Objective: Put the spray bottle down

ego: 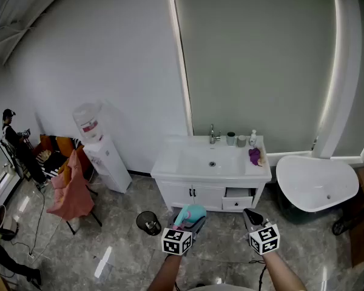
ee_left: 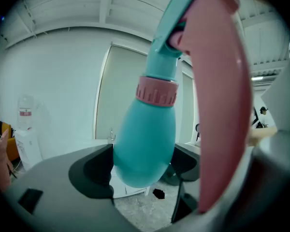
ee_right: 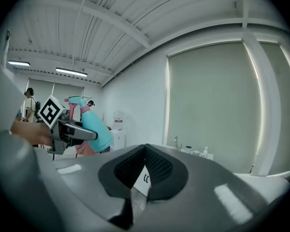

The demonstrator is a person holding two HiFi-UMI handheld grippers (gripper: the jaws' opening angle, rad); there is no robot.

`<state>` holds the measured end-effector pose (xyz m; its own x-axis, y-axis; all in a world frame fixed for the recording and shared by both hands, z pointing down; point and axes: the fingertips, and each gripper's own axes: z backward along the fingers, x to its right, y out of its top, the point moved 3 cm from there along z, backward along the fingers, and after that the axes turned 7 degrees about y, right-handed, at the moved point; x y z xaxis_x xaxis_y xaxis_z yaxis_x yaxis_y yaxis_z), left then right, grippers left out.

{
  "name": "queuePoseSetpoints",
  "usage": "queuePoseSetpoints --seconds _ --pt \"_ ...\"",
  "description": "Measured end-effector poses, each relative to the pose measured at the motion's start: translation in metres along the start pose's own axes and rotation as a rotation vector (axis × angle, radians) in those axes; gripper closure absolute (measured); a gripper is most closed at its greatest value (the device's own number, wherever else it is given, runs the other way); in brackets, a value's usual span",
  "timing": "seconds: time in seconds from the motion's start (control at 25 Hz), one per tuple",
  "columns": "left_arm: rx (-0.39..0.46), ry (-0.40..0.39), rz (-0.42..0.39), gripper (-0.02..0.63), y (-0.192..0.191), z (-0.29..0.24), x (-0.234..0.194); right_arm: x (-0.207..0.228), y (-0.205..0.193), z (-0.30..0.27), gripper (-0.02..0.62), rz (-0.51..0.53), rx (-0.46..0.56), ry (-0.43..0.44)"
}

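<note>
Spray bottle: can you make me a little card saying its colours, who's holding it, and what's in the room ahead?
Bottle: spray bottle, teal body, pink collar and trigger
Held by: left hand-held gripper, jaws closed on its body, up in the air
Other gripper: right hand-held gripper, jaws shut, nothing held
Ahead: white sink cabinet, bathtub on its right, water dispenser on its left
On the floor: small black bin

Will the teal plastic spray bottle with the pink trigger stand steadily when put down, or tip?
The teal plastic spray bottle has a rounded, bulbous body, so it may slip between jaws. Its long pink trigger sits high, so it probably tips easily.
</note>
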<state>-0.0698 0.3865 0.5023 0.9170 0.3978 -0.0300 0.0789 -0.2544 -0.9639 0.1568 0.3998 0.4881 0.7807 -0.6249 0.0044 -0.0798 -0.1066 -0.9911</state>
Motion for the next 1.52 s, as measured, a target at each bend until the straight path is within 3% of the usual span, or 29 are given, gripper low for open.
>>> queuePoseSetpoints --seconds 0.76,1.28,1.52 --pt "-0.002 -0.025 0.011 0.236 -0.004 0.007 -0.028 -0.023 0.004 -0.026 0.584 -0.015 0.013 -0.009" --pt "-0.043 -0.039 0.001 0.235 -0.021 0.003 -0.079 -0.052 -0.011 -0.071 0.584 -0.02 -0.009 -0.023" --pt "-0.053 -0.026 -0.001 0.236 -0.02 -0.021 -0.1 -0.04 -0.01 -0.106 0.584 -0.015 -0.017 -0.005"
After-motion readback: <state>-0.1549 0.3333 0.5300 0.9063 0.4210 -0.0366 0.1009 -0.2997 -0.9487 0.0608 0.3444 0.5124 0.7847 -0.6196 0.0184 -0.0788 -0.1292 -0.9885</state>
